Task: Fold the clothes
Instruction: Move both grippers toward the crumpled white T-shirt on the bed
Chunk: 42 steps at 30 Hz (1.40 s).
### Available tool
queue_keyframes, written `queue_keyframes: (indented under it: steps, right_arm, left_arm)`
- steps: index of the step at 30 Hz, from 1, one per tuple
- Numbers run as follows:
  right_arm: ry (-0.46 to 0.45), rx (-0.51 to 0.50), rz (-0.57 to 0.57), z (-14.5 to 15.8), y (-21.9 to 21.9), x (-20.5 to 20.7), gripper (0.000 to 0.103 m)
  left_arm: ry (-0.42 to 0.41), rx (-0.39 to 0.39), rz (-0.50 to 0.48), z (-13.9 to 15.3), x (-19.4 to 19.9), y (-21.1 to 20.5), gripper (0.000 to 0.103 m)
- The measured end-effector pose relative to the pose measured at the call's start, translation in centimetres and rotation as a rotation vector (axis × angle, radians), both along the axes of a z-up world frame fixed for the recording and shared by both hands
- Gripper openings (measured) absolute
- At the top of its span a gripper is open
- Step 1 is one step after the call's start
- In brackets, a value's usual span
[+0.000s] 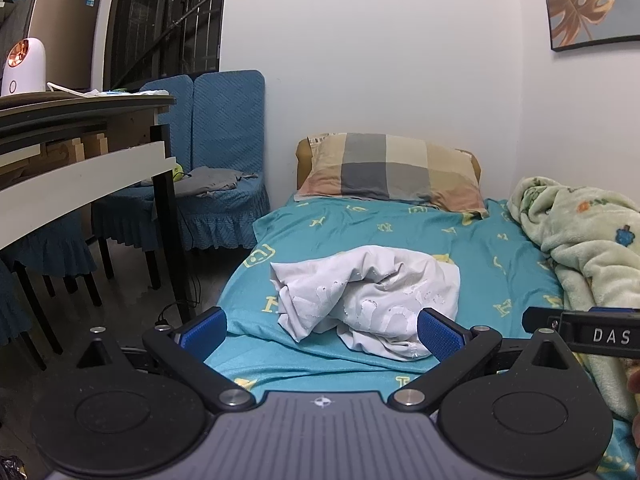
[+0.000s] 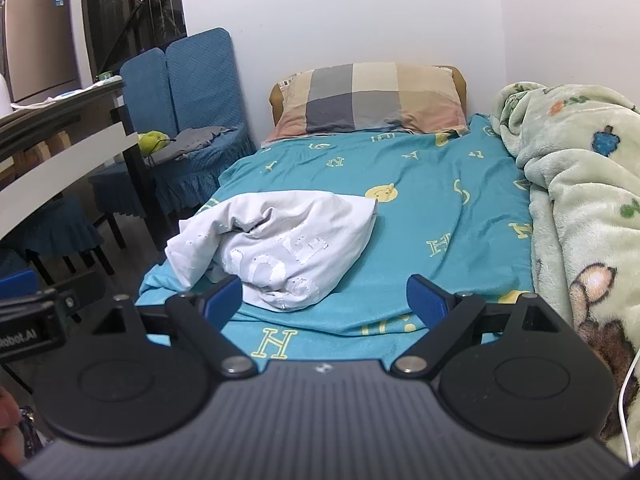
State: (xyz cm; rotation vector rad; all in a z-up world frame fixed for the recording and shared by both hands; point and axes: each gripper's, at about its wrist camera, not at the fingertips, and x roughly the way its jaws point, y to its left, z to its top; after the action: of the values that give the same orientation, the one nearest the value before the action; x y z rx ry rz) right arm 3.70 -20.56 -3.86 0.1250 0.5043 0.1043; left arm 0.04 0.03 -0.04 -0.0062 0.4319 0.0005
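Note:
A crumpled white garment [image 1: 360, 296] with faded white print lies bunched on the teal bed sheet [image 1: 480, 248], near the bed's foot. In the right wrist view the same garment [image 2: 276, 248] sits left of centre on the sheet [image 2: 440, 208]. My left gripper [image 1: 322, 336] is open just short of the garment, its blue pads on either side of the garment's near edge and nothing between them. My right gripper [image 2: 326, 302] is open too, hovering over the sheet to the right of the garment's near corner.
A checked pillow [image 1: 392, 172] lies at the head of the bed by the wall. A fluffy pale green blanket [image 2: 580, 200] is piled along the right side. Left of the bed stand blue-covered chairs [image 1: 224, 152] and a table [image 1: 80, 148].

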Motion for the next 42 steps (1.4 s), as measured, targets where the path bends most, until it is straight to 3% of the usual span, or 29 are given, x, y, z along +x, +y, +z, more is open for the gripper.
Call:
queue_keyframes:
  steps: [17, 23, 31, 42]
  right_arm:
    - [0.020, 0.036, -0.032, -0.4, -0.9, 0.4, 0.091]
    - [0.011, 0.048, -0.033, -0.1, -1.0, 0.2, 0.091]
    - [0.012, 0.062, -0.029, -0.1, -1.3, 0.3, 0.091]
    - [0.018, 0.068, -0.034, -0.1, -1.4, 0.2, 0.091]
  left_arm:
    - [-0.011, 0.013, 0.002, -1.0, 0.2, 0.0, 0.103]
    - [-0.011, -0.023, -0.022, -1.1, -0.1, 0.6, 0.103]
    - [0.008, 0.009, -0.009, -1.9, 0.3, 0.5, 0.103]
    - [0.044, -0.047, -0.041, -2.6, 1.1, 0.9, 0.103]
